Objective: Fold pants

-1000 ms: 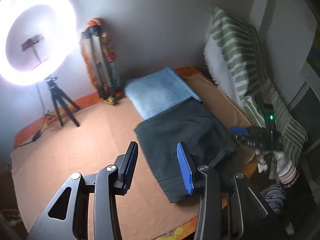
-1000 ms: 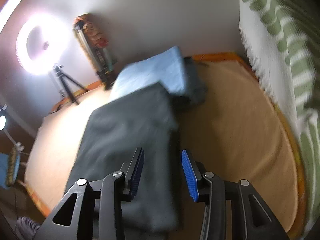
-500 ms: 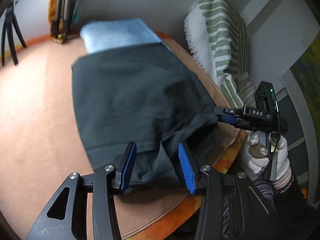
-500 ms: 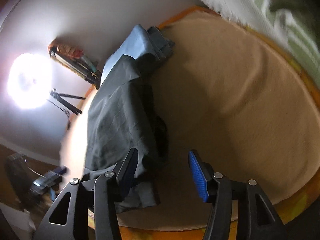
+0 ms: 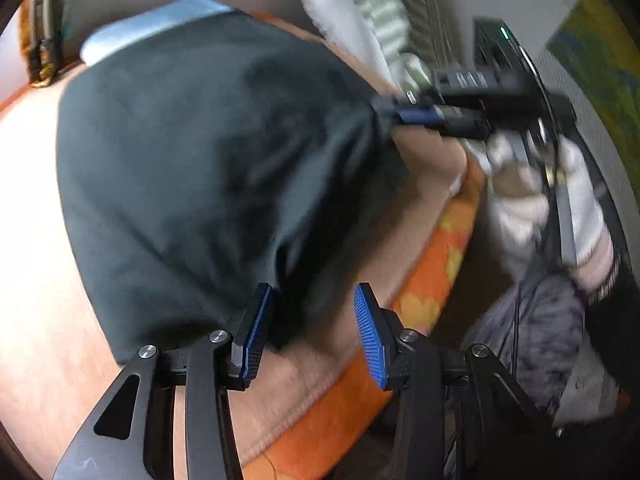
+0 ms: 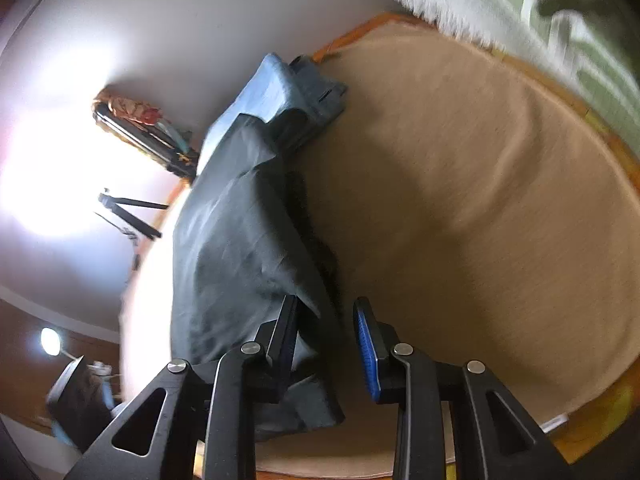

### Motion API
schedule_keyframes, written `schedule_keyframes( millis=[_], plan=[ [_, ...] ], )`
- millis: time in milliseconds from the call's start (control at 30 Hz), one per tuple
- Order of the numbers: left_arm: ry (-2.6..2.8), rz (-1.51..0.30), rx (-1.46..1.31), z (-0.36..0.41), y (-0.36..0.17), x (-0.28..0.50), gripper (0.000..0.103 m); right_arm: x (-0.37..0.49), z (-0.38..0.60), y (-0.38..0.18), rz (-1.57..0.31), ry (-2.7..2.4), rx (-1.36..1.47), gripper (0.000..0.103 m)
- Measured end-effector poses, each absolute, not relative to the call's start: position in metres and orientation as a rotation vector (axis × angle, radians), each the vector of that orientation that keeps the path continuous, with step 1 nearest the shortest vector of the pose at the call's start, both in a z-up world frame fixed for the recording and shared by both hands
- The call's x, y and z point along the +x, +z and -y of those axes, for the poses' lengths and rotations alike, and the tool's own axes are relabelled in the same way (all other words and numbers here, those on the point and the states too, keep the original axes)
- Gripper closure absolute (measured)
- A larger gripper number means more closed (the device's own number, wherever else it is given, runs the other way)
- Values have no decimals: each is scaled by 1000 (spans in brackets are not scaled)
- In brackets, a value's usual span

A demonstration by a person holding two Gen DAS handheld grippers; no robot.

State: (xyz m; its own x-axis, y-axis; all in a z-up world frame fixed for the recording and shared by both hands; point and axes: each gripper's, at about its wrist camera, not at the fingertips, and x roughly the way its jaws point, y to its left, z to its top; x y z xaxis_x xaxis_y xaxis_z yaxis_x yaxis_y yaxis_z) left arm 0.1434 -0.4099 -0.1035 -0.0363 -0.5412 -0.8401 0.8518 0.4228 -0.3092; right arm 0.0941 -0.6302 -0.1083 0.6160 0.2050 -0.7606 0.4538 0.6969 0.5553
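Observation:
Dark grey pants [image 5: 200, 160] lie folded on the tan bed cover. My left gripper [image 5: 312, 334] hangs low over their near corner. Its jaws are closing, with the cloth's edge between them by the left pad [image 5: 256, 332] and a gap beside the other pad. My right gripper [image 6: 326, 344] straddles the pants [image 6: 232, 248] at their right edge, jaws closing and a fold of cloth between them. From the left wrist view, the right gripper [image 5: 394, 114] meets the bunched cloth edge, held by a white-gloved hand [image 5: 536, 200].
A folded light-blue cloth [image 6: 256, 96] lies behind the pants by the wall. A green-and-white striped blanket [image 6: 520, 12] hangs along the right side. The bed's orange flowered edge [image 5: 432, 272] runs near me. A ring light [image 6: 40, 184] and tripod [image 6: 128, 208] stand at the far left.
My left gripper has dropped down close to the pants' near corner. My right gripper rolled over, spread its jaws around the right edge, then narrowed them.

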Motion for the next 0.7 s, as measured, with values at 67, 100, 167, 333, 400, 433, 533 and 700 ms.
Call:
schedule_keyframes(
  millis=[67, 100, 167, 333, 400, 433, 533, 700],
  plan=[
    [-1149, -1110, 352, 405, -99, 142, 64, 92, 632, -108, -916, -155, 821, 72],
    [-1137, -1097, 339, 402, -95, 144, 64, 92, 632, -108, -910, -147, 829, 71],
    [-1115, -1067, 310, 398, -87, 148, 64, 92, 633, -108, -903, -127, 850, 55],
    [-1072, -979, 341, 401, -78, 146, 61, 97, 631, -110, -904, -95, 878, 48],
    [-1071, -971, 375, 406, -85, 144, 61, 102, 626, -109, -910, -92, 849, 68],
    [-1086, -977, 377, 410, -89, 142, 61, 103, 622, -106, -913, -97, 825, 79],
    [-1147, -1030, 383, 418, -106, 136, 61, 100, 613, -94, -893, -88, 759, 96],
    [-1199, -1093, 360, 417, -114, 130, 61, 97, 618, -105, -960, -151, 701, 98]
  ],
)
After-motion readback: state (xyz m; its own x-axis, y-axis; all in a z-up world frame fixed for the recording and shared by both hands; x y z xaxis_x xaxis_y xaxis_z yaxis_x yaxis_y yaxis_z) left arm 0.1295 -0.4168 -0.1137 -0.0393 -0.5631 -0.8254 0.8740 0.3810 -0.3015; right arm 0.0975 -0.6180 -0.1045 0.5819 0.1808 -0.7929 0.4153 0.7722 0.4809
